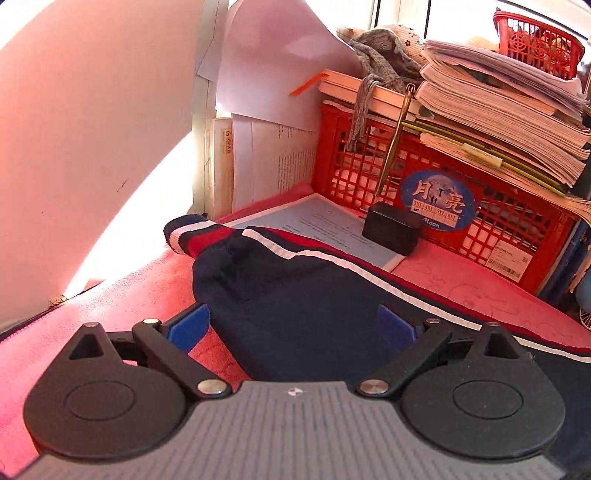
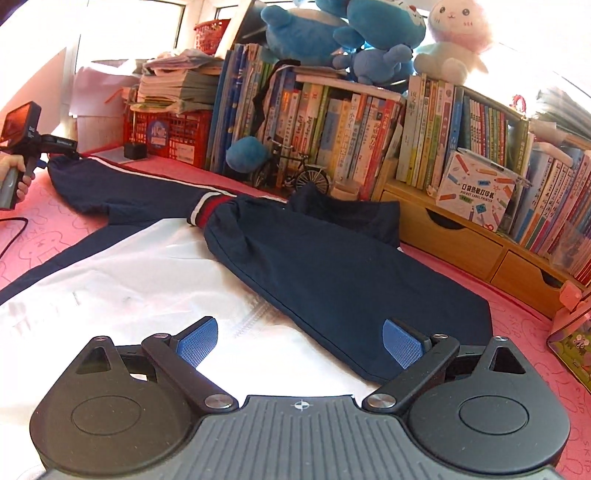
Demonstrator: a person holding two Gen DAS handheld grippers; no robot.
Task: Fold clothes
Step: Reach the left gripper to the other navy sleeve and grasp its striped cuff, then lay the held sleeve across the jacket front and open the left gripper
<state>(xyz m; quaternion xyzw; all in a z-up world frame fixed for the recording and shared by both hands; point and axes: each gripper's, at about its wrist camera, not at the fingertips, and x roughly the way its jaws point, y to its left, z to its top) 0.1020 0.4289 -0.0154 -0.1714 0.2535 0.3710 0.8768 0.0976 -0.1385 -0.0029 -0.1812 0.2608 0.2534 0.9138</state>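
A navy and white jacket (image 2: 122,266) lies flat on the pink mat (image 2: 44,243). One navy sleeve (image 2: 332,280) is folded across the white body, its red and white cuff (image 2: 203,212) near the middle. The other sleeve (image 1: 295,295) stretches out sideways, ending in a striped cuff (image 1: 188,230). My left gripper (image 1: 291,328) hovers open over this sleeve; the cloth lies between the pads (image 1: 188,326), which do not press on it. In the right wrist view, a hand holds the left gripper (image 2: 62,144) at the far left. My right gripper (image 2: 300,339) is open above the folded sleeve, holding nothing.
A red crate (image 1: 443,192) piled with papers stands behind the outstretched sleeve, with a small black box (image 1: 391,229) on a blue sheet before it. Bookshelves (image 2: 369,122), plush toys (image 2: 351,33), a toy bicycle (image 2: 291,173) and wooden drawers (image 2: 461,236) line the mat's far edge.
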